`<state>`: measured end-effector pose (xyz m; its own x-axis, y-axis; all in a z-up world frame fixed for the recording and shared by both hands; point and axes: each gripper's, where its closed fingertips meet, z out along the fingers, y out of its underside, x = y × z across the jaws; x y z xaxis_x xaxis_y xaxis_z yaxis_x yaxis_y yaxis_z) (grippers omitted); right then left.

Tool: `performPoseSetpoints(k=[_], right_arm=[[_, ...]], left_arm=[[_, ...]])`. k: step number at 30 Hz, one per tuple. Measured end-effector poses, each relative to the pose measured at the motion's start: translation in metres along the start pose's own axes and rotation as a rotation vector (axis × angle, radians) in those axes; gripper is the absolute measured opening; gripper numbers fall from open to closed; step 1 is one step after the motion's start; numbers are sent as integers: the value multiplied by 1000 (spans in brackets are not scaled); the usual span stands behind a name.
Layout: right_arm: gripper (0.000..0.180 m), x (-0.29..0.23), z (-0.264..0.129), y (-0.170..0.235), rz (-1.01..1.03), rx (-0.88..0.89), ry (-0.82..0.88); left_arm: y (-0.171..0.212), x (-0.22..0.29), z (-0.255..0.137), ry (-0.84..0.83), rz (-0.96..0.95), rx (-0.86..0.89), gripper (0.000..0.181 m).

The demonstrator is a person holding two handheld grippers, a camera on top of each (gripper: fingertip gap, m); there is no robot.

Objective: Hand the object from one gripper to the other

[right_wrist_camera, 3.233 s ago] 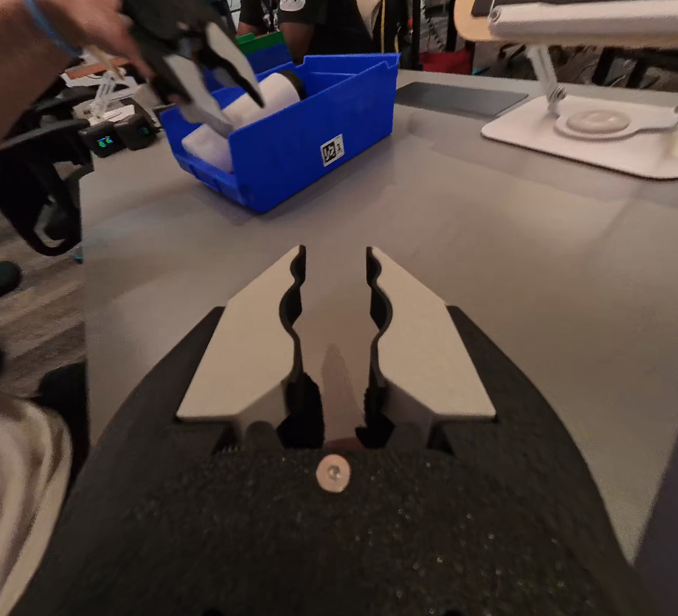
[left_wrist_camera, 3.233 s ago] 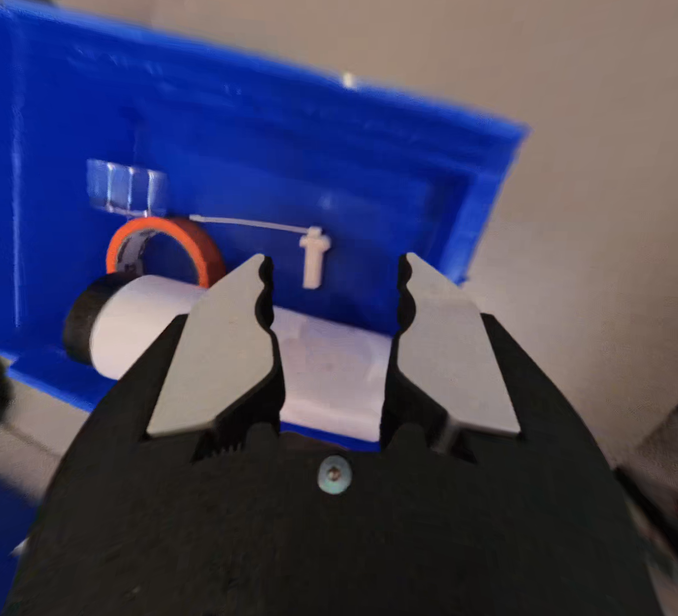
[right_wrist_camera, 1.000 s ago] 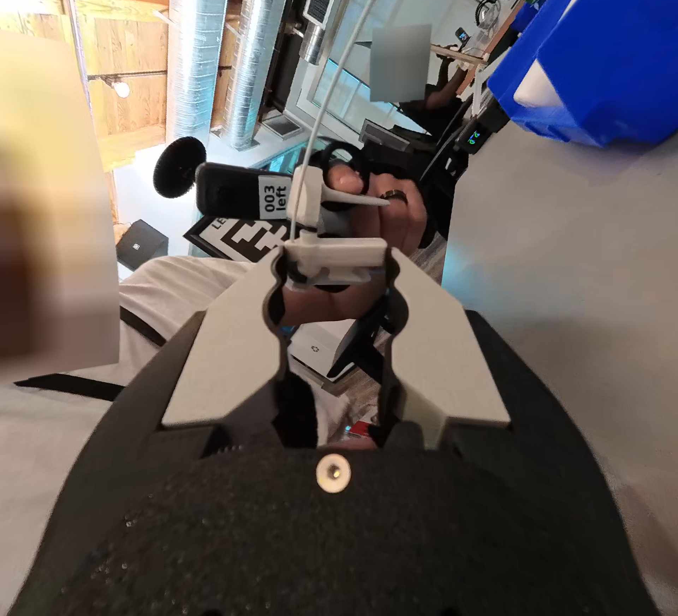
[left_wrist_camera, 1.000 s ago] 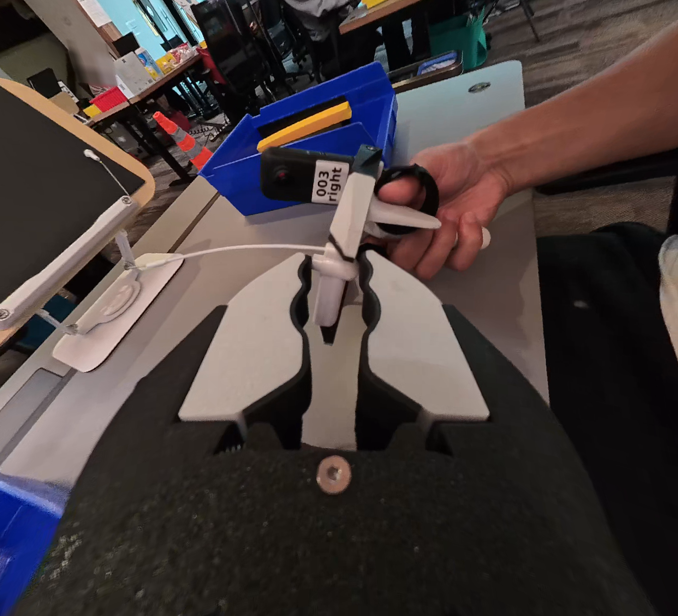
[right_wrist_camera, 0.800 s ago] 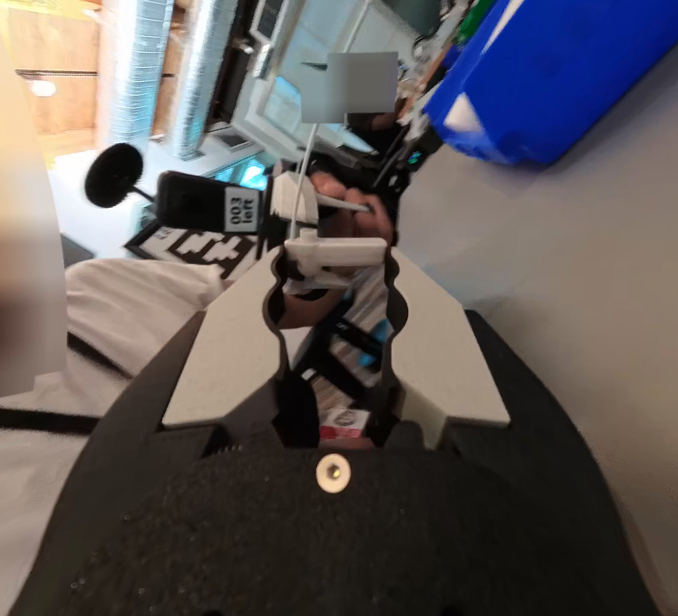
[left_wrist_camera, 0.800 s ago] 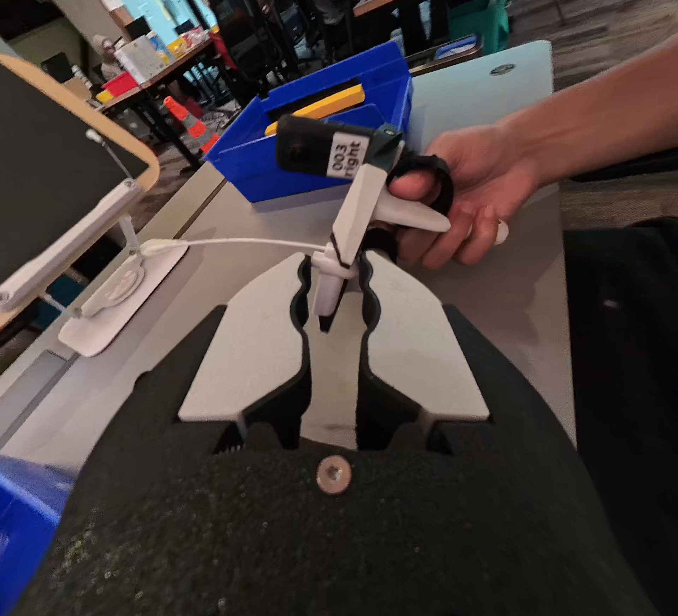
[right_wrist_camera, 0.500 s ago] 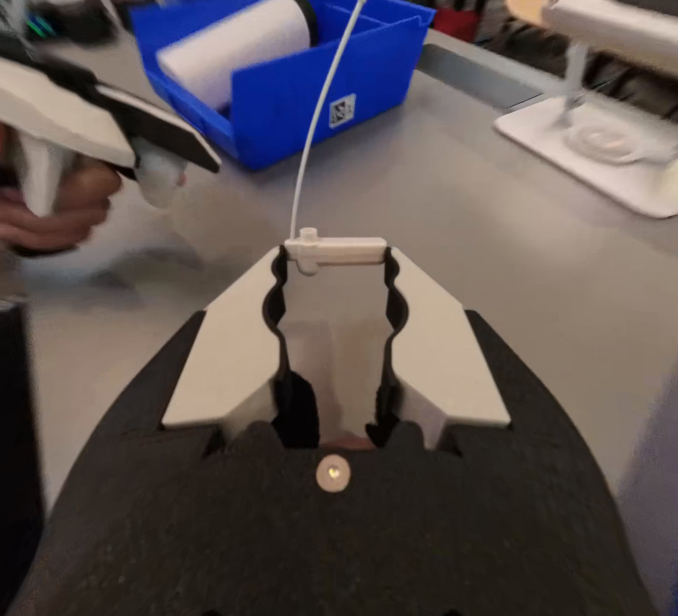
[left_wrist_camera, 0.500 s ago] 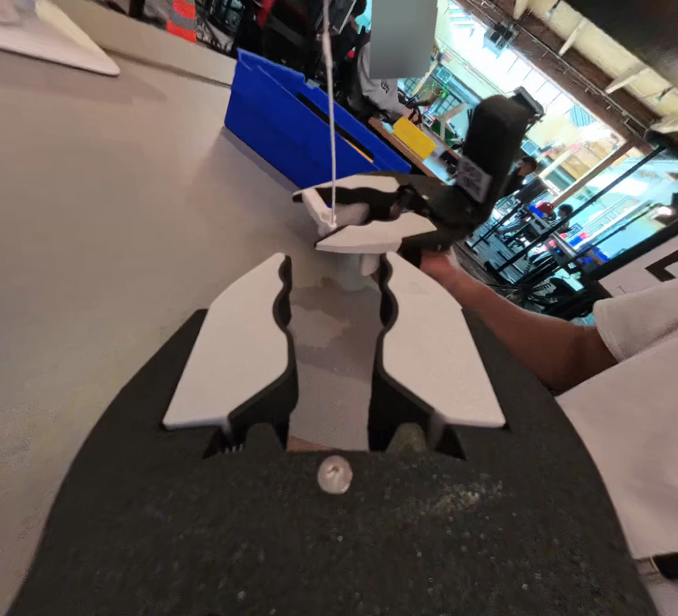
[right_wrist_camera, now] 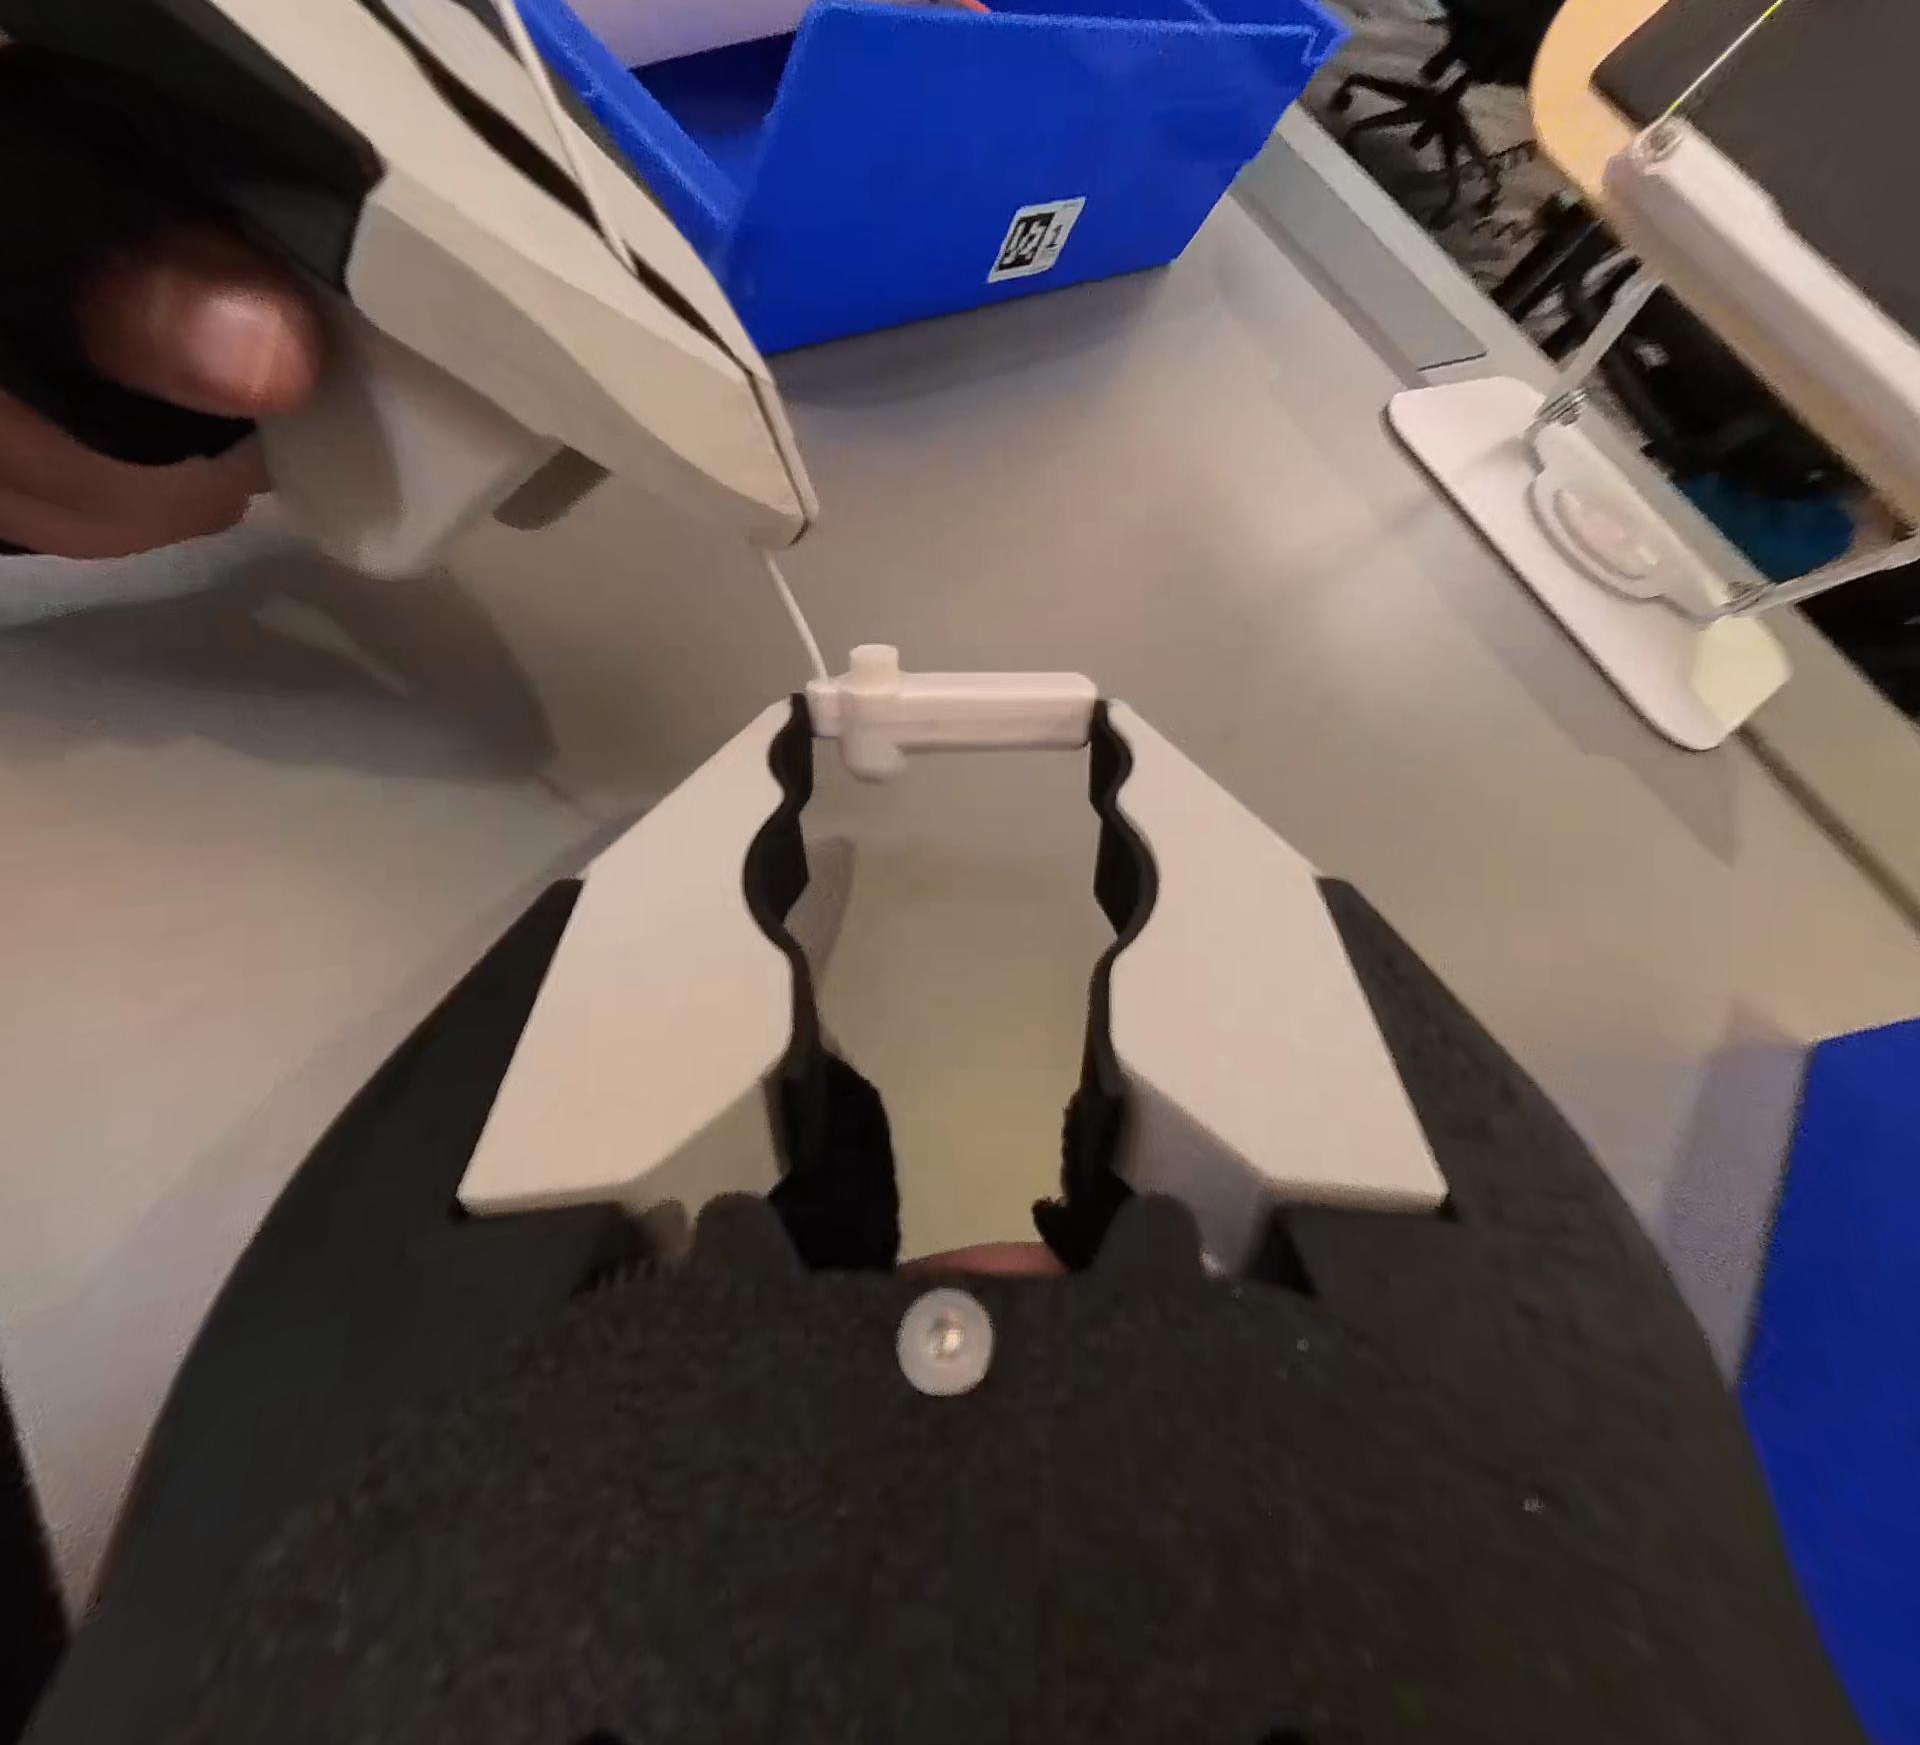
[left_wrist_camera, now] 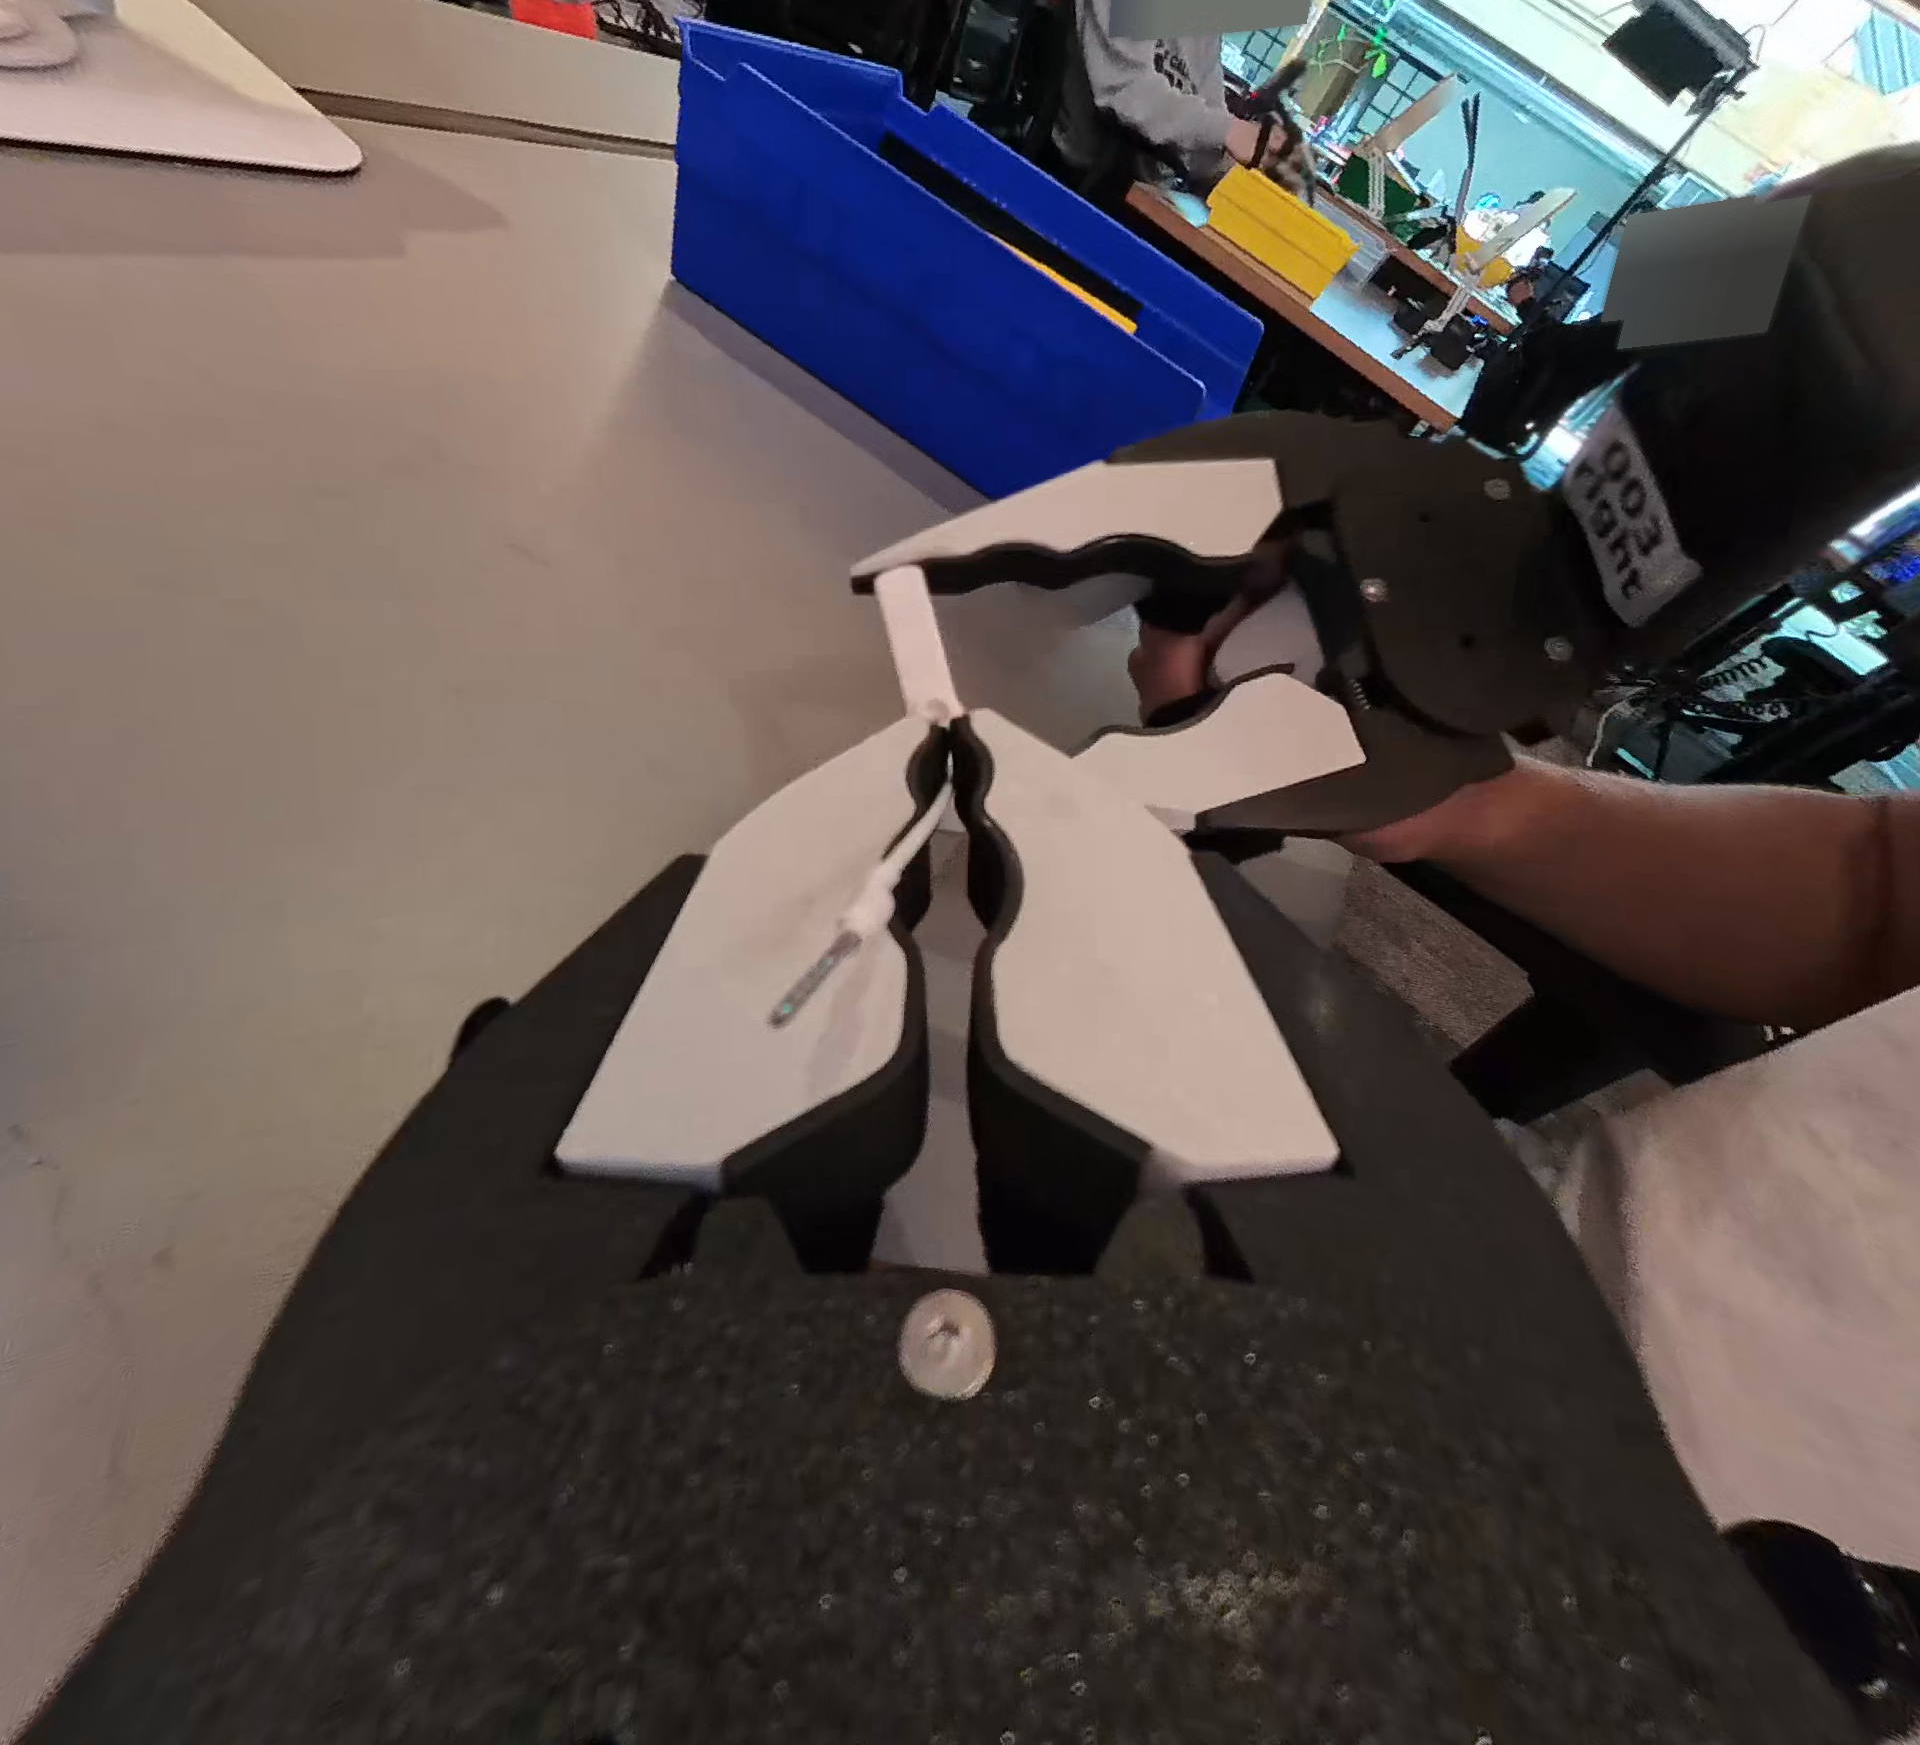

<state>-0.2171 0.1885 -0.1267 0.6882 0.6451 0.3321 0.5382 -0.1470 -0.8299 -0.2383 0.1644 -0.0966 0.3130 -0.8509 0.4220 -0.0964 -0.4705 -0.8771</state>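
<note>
Spanning the half-open right gripper (right_wrist_camera: 951,724) at its tips, the white cable connector (right_wrist_camera: 961,696) is clamped endwise. Its thin cord (left_wrist_camera: 914,838) is pinched by the nearly closed left gripper (left_wrist_camera: 951,734). Blue bin (right_wrist_camera: 935,168) is seen far, over grey table (right_wrist_camera: 1195,552).

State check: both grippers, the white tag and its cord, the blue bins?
Left gripper: shut on cord.
Right gripper: shut on tag, endwise.
Tag: spans the right fingertips, off the table.
Cord: runs from tag into left gripper.
Near bin: holds a white roll.
Far bin: upright on table.
</note>
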Motion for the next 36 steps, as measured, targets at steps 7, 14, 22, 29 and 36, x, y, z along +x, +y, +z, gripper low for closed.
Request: performPoseSetpoints(k=[7, 14, 22, 29, 36], right_arm=[[65, -13, -3, 0, 261, 50, -262], [62, -13, -44, -49, 610, 321, -722], [35, -76, -52, -64, 328, 200, -944], [2, -67, -55, -68, 334, 288, -885], [2, -8, -67, -72, 609, 461, -810]], left_arm=[[-1, -2, -9, 26, 30, -7, 1], [13, 17, -5, 141, 49, -87, 1], [46, 67, 17, 294, 136, -238, 1], [51, 63, 16, 271, 147, -245, 0], [20, 35, -3, 167, 180, -76, 51]])
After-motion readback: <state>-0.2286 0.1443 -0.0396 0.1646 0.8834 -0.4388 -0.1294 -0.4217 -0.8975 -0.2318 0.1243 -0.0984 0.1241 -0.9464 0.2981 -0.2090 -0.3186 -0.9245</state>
